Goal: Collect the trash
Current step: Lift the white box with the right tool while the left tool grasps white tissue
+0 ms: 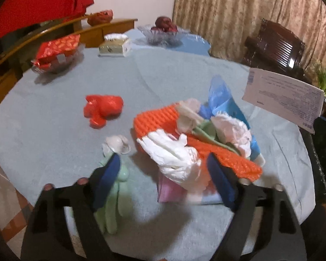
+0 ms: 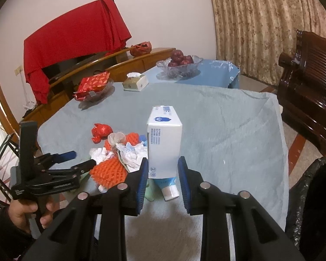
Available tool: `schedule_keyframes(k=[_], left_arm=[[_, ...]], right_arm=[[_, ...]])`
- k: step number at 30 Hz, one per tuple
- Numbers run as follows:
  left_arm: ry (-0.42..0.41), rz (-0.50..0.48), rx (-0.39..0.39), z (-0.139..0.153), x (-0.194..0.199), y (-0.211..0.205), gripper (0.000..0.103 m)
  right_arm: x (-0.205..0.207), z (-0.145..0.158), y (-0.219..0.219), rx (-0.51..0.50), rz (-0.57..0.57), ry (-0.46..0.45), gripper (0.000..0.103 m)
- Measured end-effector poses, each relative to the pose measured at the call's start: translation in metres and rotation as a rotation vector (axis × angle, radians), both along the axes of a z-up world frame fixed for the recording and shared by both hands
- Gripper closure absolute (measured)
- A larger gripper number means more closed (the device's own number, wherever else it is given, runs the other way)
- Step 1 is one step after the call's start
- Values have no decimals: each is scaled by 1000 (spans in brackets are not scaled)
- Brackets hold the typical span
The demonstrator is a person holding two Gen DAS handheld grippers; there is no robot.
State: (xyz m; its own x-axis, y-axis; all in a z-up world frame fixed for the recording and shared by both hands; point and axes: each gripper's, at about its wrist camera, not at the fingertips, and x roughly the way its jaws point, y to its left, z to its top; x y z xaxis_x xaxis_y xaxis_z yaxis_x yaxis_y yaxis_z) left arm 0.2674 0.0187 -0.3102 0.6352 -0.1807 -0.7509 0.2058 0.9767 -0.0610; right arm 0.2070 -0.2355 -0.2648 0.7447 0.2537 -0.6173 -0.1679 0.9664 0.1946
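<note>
A heap of trash lies on the light blue tablecloth (image 1: 54, 130): orange foam netting (image 1: 154, 119), crumpled white tissues (image 1: 176, 154), blue plastic (image 1: 221, 95), and a green wrapper (image 1: 117, 195). A red crumpled wrapper (image 1: 102, 108) lies apart to the left. My left gripper (image 1: 163, 167) is open, its jaws straddling the white tissue; it also shows in the right wrist view (image 2: 76, 161). My right gripper (image 2: 162, 174) is shut on a white carton (image 2: 164, 139), held above the table; the carton shows in the left wrist view (image 1: 282, 97). A blue-white tube (image 2: 168, 187) lies below the carton.
A black-lined trash bin (image 2: 315, 206) stands right of the table. At the back are a glass dish with a red packet (image 1: 56, 52), a tissue box (image 1: 115, 45) and a fruit bowl (image 1: 163, 32). A dark wooden chair (image 2: 308, 82) stands at right.
</note>
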Motion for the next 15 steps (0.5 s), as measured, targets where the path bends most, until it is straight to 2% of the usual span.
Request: schedule_keyframes(k=[3,7,9,10,11,15], left_arm=[[9,8,4,-7,7,1,34],[43,-2,-7,-17,16,2,47],[55,-12,-22,-22,18,1,62],[68,-22,-37,-24,20,0,84],[79,-29,-47,-26,21,-1,91],[23,-27,-65,-9,13,-2,97]], right_arm=[[5,-4,-2,3,-4,10,75],[12,-8,-1,6,-8,16,75],[12,-9,-1,5,-6,18,75],[12,-10,-1,5,-4,20,75],[13,-9,1,4,-4,21,75],[12,-7,1,6,-7,15,75]])
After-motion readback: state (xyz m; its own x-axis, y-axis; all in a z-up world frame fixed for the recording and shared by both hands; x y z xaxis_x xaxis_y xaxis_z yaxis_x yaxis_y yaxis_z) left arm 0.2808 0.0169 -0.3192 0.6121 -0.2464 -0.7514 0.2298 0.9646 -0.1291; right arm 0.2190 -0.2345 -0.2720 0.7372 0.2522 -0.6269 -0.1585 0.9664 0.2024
